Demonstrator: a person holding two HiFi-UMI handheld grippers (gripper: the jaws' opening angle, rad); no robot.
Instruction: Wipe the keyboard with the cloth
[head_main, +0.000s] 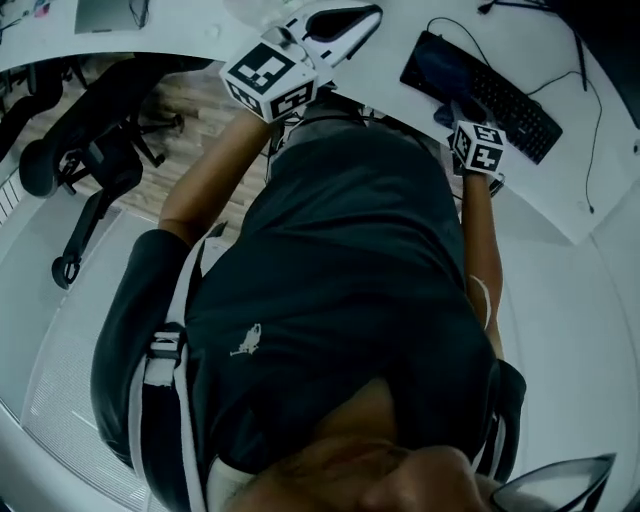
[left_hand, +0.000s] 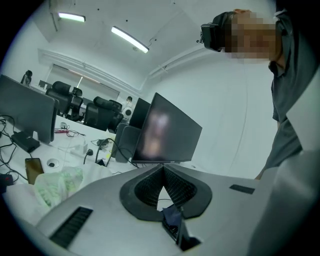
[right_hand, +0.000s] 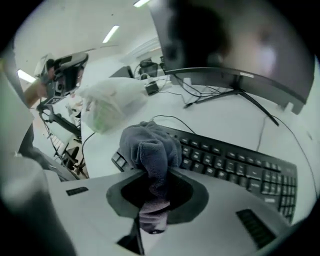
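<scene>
**One cloth, poised at the keyboard's left end**

We have the cloth (right_hand: 150, 147) pinched in the right gripper (right_hand: 152, 172). Its jaws are closed on a fold, and the bunched grey mass bulges ahead of them. In the right gripper view that bunch sits over the left end of the keyboard (right_hand: 235, 165); we cannot tell whether it presses the keys. The keyboard's long axis runs from the middle of that frame toward the lower right, so we judge the wipe must travel that way, along the rows.

In the head view the keyboard (head_main: 485, 95) lies slantwise in the upper right on the white counter (head_main: 395, 40), with bare surface beyond its far end. The left gripper (left_hand: 162, 175), jaws together on nothing, sits at the top centre of the head view, well apart from the keys, so the right one is plainly nearer. The monitor (right_hand: 235, 40) and its stand rise behind the keys, which limits room on that side.
</scene>
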